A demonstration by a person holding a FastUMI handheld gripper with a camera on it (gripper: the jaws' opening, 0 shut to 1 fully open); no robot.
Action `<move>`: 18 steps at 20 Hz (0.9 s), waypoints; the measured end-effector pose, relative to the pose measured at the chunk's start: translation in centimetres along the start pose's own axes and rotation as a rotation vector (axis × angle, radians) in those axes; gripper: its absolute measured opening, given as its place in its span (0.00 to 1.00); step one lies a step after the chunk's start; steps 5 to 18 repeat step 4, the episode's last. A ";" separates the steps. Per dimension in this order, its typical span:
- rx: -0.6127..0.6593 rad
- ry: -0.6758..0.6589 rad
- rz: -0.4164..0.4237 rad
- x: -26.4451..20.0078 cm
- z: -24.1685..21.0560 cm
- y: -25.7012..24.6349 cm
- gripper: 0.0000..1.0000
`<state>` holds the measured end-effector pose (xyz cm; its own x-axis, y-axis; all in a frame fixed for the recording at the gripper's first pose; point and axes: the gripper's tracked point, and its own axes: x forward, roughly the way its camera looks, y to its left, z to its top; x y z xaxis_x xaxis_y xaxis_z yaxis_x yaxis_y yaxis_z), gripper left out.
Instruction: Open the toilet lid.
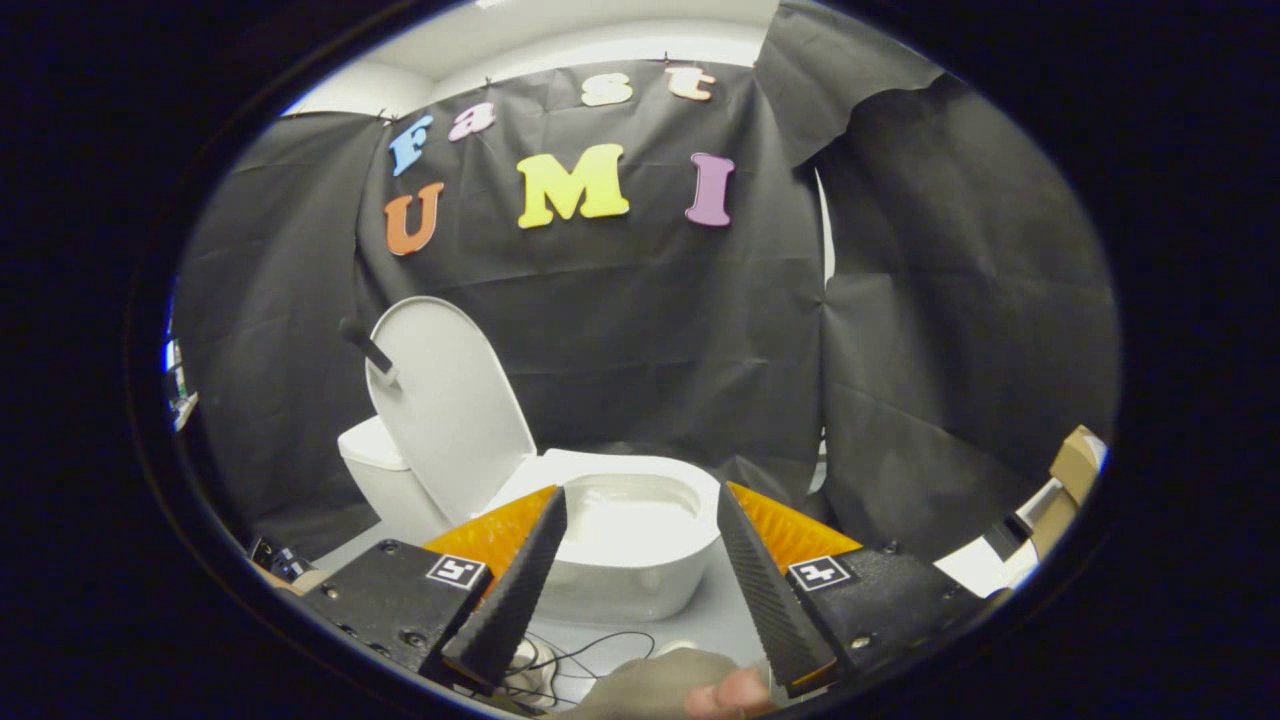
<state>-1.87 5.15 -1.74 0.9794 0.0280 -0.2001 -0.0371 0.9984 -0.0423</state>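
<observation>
Gripper [640, 520] fingers spread wide and empty as I hold short of the white toilet [640, 545], its lid [450, 400] raised upright at far left.

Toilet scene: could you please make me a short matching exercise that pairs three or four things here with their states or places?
Things:
1. toilet lid
2. toilet bowl
3. hand-held gripper
4. cardboard box

States or places:
A. open, nothing between its fingers
B. beside the black cloth, off to the side
C. raised upright
D. uncovered, just beyond the fingers

Pairs: 1-C, 2-D, 3-A, 4-B
</observation>
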 end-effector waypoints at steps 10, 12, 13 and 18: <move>0.016 -0.089 -0.008 -1.4 1.5 -2.4 0.96; 0.016 -0.089 -0.008 -1.4 1.5 -2.4 0.96; 0.016 -0.089 -0.008 -1.4 1.5 -2.4 0.96; 0.016 -0.089 -0.008 -1.4 1.5 -2.4 0.96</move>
